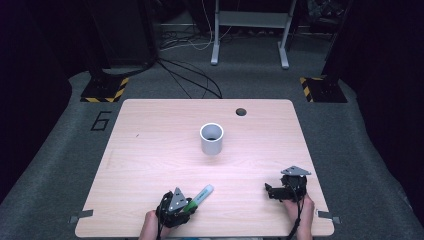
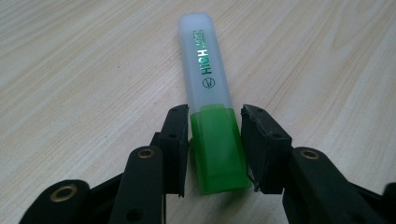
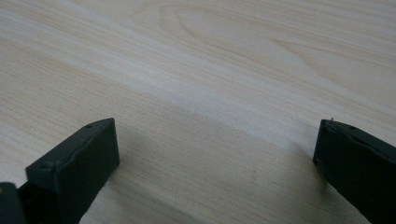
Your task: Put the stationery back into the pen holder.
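- My table (image 1: 150, 150) is light wood with thin wavy grain lines, and it has one small dark round hole (image 1: 241, 112) near its far edge.
- I see a white cup (image 1: 211, 139) near the middle of the table; it looks dark inside.
- The marker (image 2: 210, 102) by the near edge has a bright green end and a milky white cap with green letters on it.
- My left gripper (image 2: 214, 149) is black, with little gold-coloured rings.
- My right gripper (image 3: 215, 154) is black too.
- A grey plate (image 1: 295, 171) sits on top of it.
- The floor (image 1: 60, 145) is grey carpet with a black "6" (image 1: 101, 121) on it.
- Two black bases past the far corners have yellow and black stripes (image 1: 105, 90).
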Demonstrator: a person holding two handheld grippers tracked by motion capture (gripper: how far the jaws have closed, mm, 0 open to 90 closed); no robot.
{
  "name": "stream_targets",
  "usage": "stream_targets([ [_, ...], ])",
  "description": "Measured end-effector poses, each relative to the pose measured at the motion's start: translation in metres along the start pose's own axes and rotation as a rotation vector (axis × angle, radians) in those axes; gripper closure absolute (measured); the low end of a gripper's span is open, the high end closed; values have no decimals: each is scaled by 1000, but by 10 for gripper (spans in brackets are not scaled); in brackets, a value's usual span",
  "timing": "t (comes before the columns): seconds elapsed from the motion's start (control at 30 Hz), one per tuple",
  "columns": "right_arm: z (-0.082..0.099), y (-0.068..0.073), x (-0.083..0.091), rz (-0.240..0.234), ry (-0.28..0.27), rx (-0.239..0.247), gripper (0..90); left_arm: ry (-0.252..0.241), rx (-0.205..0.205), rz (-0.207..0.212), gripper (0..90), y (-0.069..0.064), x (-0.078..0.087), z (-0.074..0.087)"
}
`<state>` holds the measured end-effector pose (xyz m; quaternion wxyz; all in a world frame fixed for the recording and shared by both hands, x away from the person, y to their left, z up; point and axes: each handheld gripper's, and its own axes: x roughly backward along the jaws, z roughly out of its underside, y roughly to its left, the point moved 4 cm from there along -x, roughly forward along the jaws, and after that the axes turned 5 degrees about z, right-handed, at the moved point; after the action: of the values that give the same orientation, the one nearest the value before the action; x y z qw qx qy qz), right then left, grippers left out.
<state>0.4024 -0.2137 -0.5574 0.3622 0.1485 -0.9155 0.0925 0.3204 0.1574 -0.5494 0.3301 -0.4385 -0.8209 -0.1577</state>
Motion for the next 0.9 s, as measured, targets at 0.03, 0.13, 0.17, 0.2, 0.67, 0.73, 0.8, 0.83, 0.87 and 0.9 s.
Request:
stream_targets([
  [0.03, 0, 0, 0, 0, 0, -1, 0, -1, 2, 1, 624, 0, 0, 0],
  [0.13, 0, 0, 0, 0, 0, 0, 0, -4, 10, 6, 623, 0, 0, 0],
  [0.17, 0, 0, 0, 0, 0, 0, 0, -4, 9, 5, 625, 1, 0, 1],
  [0.2, 0, 1, 0, 0, -2, -7, 0, -11, 10, 5, 641, 1, 0, 1],
  [0.67, 0, 1, 0, 1, -2, -9, 0, -46, 28, -35, 671, 2, 1, 4],
  [0.73, 0, 1, 0, 4, 0, -9, 0, -54, 29, -34, 671, 2, 1, 4],
  [0.8, 0, 1, 0, 4, -2, -6, 0, -61, 30, -23, 672, 2, 3, 4],
  [0.83, 0, 1, 0, 4, -1, -8, 0, -61, 30, -23, 672, 2, 3, 4],
  [0.87, 0, 1, 0, 4, -1, -9, 0, -83, 32, -29, 672, 3, 5, 4],
  [0.9, 0, 1, 0, 5, -2, -9, 0, -89, 31, -29, 672, 3, 6, 4],
])
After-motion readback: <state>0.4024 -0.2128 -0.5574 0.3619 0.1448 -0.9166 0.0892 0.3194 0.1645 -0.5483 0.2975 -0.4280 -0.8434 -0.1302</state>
